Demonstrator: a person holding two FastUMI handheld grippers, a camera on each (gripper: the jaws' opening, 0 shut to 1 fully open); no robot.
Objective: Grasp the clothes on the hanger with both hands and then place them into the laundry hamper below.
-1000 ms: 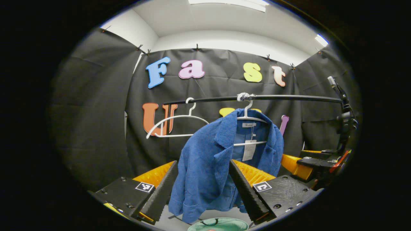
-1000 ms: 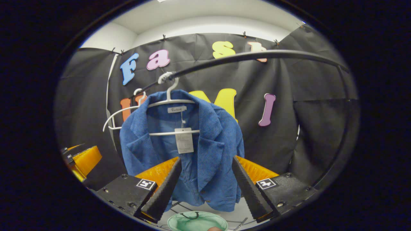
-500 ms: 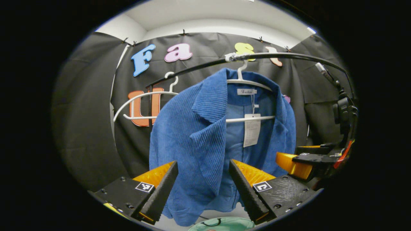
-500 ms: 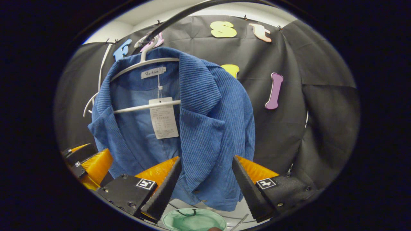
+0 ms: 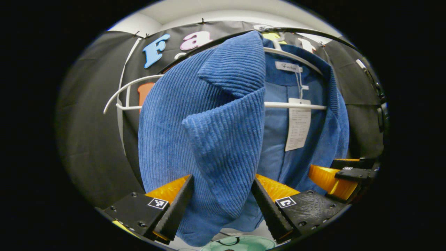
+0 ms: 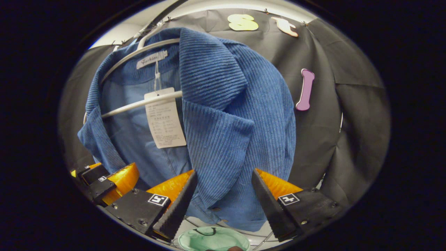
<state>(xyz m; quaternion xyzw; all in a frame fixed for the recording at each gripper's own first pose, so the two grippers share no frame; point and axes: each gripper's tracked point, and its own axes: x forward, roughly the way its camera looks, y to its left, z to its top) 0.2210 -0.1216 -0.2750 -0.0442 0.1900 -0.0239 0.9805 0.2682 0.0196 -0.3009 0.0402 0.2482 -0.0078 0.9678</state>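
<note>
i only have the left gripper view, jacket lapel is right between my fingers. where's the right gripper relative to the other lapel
Observer: The right gripper is open, with the other lapel of the blue jacket hanging between its fingers, not clamped.
Operator: anything behind the jacket on that side
Observer: Just the black cloth wall; nothing stands between.
Operator: is the hamper under it
Observer: A green hamper rim sits directly below the right gripper.
</note>
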